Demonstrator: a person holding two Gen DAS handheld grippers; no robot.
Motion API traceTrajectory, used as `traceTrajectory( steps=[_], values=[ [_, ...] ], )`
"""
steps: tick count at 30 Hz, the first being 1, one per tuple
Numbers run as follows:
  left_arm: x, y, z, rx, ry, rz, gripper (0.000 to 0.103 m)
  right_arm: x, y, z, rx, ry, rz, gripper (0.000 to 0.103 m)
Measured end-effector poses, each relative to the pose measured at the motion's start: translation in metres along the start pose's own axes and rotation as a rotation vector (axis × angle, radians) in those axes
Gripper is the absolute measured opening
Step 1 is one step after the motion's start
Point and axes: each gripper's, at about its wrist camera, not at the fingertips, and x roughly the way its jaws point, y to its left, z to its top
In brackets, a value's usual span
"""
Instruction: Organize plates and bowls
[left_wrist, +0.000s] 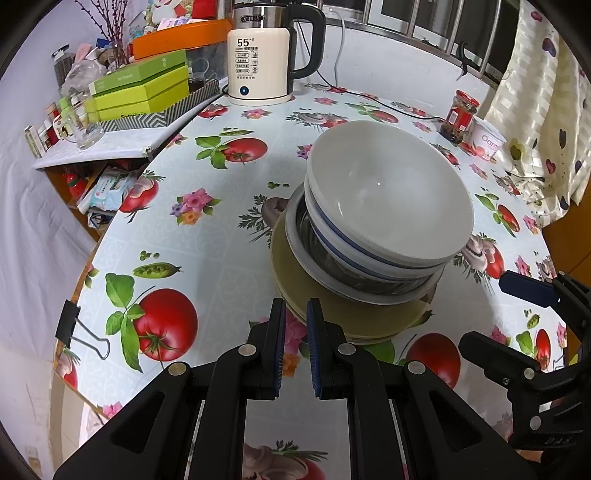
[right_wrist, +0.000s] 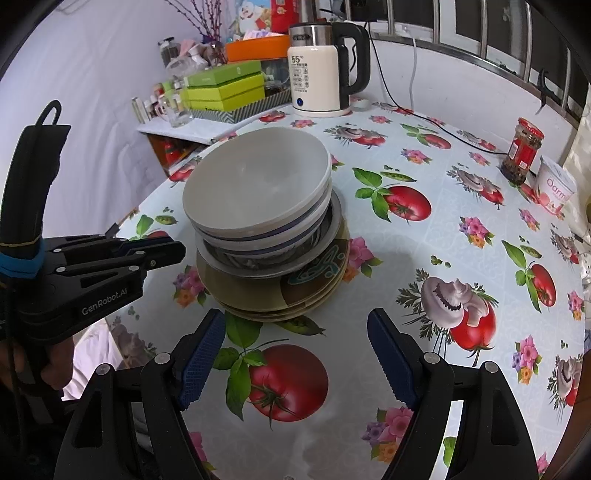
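A stack stands mid-table: a white bowl on top, a blue-striped bowl under it, then a steel-rimmed dish, all on several olive-brown plates. My left gripper sits just before the plates' near-left edge, its jaws a narrow gap apart with nothing between them. In the right wrist view it comes in from the left, held by a hand. My right gripper stands wide open and empty, just short of the plates' near rim.
A white kettle with its cord stands at the back. Green boxes and clutter fill a side shelf at left. A red-lidded jar and a yogurt cup sit far right. A binder clip grips the tablecloth edge.
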Motion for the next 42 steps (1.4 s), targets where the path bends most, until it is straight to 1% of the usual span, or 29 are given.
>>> traceTrajectory(
  steps=[12,19,42],
  values=[
    [0.0001,-0.0012,-0.0022,0.005,-0.004,0.002,0.012,0.0045,0.0056,-0.0035,-0.003,0.008,-0.004,0.080],
    [0.0006,0.0008,-0.0052,0.002,0.009,-0.014,0.012,0.0055,0.0066,-0.0040,-0.002,0.009,-0.004,0.080],
    [0.0029,0.0005,-0.0045,0.011,0.016,-0.006,0.012,0.0072,0.0085,-0.0052,-0.001,0.012,-0.004,0.080]
  ],
)
